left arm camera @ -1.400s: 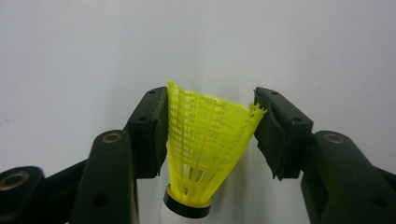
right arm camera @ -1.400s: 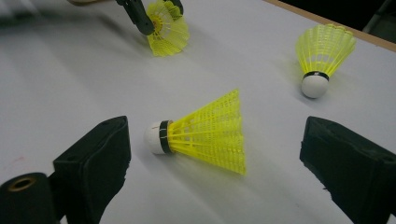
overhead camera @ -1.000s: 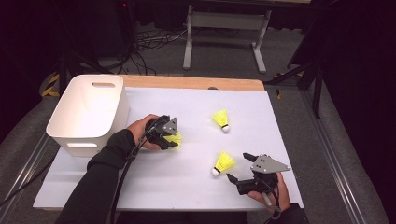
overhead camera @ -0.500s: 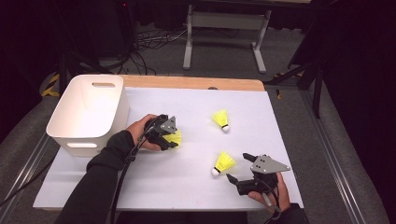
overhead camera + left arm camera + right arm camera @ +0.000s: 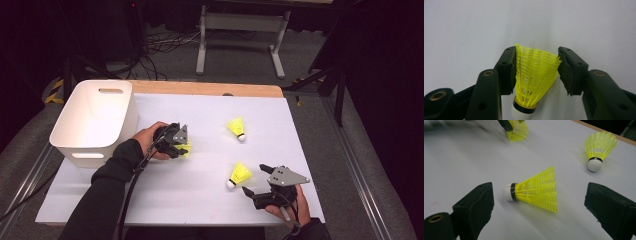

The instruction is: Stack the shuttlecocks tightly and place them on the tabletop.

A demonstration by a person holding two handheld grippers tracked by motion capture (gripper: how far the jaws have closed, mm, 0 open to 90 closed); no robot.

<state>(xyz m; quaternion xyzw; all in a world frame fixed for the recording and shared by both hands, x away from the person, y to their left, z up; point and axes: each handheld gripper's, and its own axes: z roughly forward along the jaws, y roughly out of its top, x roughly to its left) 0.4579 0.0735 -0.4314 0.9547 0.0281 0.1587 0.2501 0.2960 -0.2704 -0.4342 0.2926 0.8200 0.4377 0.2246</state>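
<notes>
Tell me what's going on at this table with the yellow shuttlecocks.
A person is working with a hand-held gripper in each hand. The left gripper has just been closing its jaws around the skirt of one yellow shuttlecock; one pad touches it, the other is at its edge. The right gripper rests open before a second shuttlecock lying on its side. A third shuttlecock lies farther back on the white table, and a white bin stands at the left.

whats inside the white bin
The white bin shows bare white walls and floor, no shuttlecock in it. Its near wall hides the strip of floor just behind it.
</notes>
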